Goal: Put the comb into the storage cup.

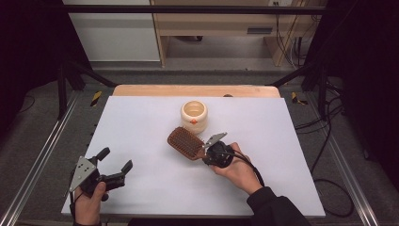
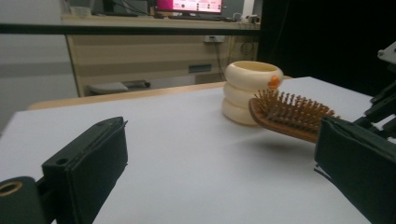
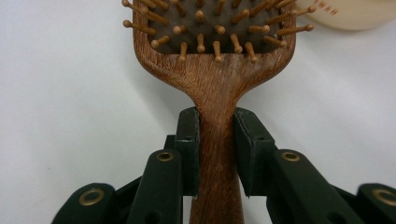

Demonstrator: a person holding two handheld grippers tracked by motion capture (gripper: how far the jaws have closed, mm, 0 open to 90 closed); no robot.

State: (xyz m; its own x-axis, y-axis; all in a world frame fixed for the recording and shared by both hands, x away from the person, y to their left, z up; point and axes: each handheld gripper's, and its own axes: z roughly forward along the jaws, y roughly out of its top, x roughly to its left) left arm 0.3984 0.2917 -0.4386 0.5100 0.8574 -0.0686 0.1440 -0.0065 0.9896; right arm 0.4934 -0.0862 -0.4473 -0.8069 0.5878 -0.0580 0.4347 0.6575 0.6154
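Wooden brush (image 1: pixel 186 143) just in front of the cream cup (image 1: pixel 194 116), head nearly touching the cup's base, bristles up. Handle pinched between the jaws of the right gripper (image 3: pixel 216 144), pads pressed on both sides just below the neck, where the wood is narrow and straight: likely chosen for a firm hold that keeps the head from swinging. From the left gripper view, brush (image 2: pixel 292 115) lifted off the white mat (image 1: pixel 155 188), shadow beneath it, head roughly level; cup (image 2: pixel 250 91) right behind it. Left gripper (image 1: pixel 114 169) well to the left of the cup and nearer the front edge of the mat, jaws spread wide with nothing between them, seemingly kept aside so as not to crowd the brush. Open mat on every side of the cup except the brush side: broad room left of it, a good stretch right of it, less behind it before the wooden table edge (image 1: pixel 141 90). Cup rim the nearest obstacle to any forward move of the head, so some lift probably needed to clear it.
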